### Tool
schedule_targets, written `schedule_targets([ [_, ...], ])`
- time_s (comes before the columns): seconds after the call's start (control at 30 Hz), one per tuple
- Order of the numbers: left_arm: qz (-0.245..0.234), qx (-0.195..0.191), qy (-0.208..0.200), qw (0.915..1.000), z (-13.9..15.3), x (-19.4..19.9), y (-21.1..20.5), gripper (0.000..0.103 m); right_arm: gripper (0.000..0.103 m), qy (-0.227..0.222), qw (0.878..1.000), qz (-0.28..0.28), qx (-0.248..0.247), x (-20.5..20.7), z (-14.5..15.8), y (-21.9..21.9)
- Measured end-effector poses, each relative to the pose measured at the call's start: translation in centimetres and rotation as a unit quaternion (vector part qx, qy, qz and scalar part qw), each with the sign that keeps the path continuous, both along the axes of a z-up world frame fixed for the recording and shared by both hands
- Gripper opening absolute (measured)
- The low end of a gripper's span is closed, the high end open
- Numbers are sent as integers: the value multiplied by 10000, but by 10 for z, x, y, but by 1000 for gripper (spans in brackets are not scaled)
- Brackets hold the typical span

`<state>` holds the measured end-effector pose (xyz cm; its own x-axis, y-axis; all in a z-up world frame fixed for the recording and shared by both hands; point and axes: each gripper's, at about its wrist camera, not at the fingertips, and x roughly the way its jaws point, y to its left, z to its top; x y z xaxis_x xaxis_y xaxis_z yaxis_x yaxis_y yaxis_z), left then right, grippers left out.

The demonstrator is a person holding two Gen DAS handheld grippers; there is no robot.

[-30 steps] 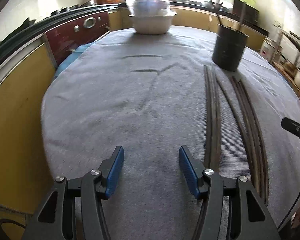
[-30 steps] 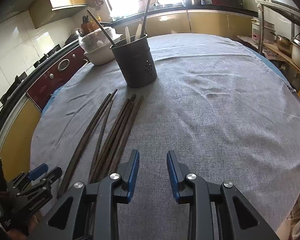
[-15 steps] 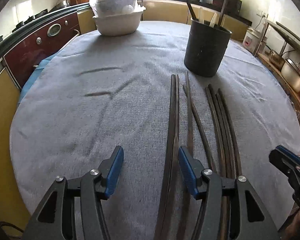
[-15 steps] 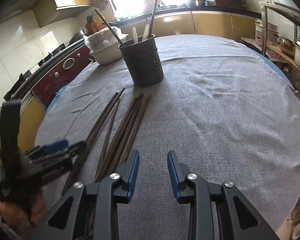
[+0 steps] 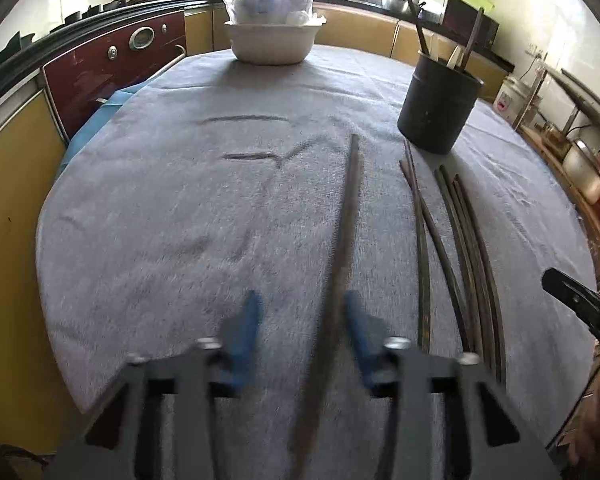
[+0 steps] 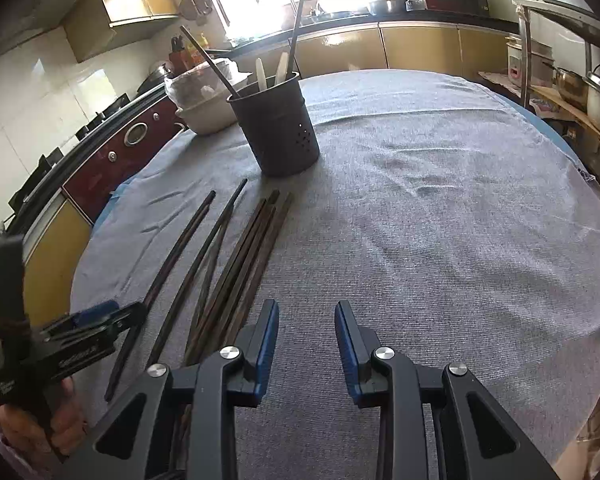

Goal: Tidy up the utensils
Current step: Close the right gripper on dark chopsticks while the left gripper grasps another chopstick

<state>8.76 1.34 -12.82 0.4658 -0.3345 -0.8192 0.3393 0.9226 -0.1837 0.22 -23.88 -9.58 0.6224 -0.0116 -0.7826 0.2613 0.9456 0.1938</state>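
Left gripper (image 5: 298,320): tilted down over the near edge of the bench, blue pads blurry. Jaws have just been closing; one pair of dark chopsticks (image 5: 346,236) runs up between them, hugging the right pad, with a clear gap to the left pad, so not clamped as far as I can see.
Left hand (image 6: 40,428): seen from the right wrist view, wrapped round the handle at the lower left, gripper nose poking toward the leftmost sticks.
Loose chopsticks (image 6: 236,264): a bunch lying side by side on the grey cloth (image 6: 440,220), tips aimed at the holder, just right of the pair in the left gripper.
Utensil holder (image 6: 276,128): dark perforated cup standing upright beyond the sticks, a few chopsticks and pale spoon handles poking out.
White bowl (image 5: 272,42): far side of the bench, bagged stuff on top.
Right gripper (image 6: 306,340): pointing down over bare cloth right of the bunch, jaws narrowly apart, nothing between them.
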Motion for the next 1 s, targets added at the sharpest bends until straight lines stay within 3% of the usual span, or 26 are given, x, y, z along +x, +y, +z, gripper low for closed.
schedule_targets([
  [0.03, -43, -107, 52, 9999, 0, -2, 3, 16, 32, 4, 10000, -9, 2, 0, -1, -1],
  [0.07, -74, -199, 128, 9997, 0, -3, 6, 14, 32, 23, 10000, -23, 18, 0, -1, -2],
  [0.3, -515, -474, 326, 9970, 2, -15, 10, 14, 32, 72, 9999, 43, 143, 11, 0, -7],
  [0.4, -494, -621, 313, 9964, 11, -7, 12, 19, 32, 227, 9990, 178, 349, 33, 1, -14],
  [0.47, -374, -628, 261, 9970, 16, 2, 14, 30, 32, 336, 9985, 176, 401, 54, 1, -20],
  [0.63, -144, -643, 285, 9974, 22, 31, 15, 30, 32, 725, 9957, 155, 553, 103, -4, -30],
  [0.77, -49, -412, 365, 9985, 19, 60, 8, 30, 30, 938, 9921, -1, 834, 131, -9, -35],
  [0.87, 15, -422, 581, 9974, 19, 87, 7, 30, 26, 1072, 9874, -227, 1142, 147, -15, -40],
  [1.0, 53, -526, 824, 9952, 23, 117, 4, 30, 22, 1327, 9847, -403, 1051, 166, -23, -38],
])
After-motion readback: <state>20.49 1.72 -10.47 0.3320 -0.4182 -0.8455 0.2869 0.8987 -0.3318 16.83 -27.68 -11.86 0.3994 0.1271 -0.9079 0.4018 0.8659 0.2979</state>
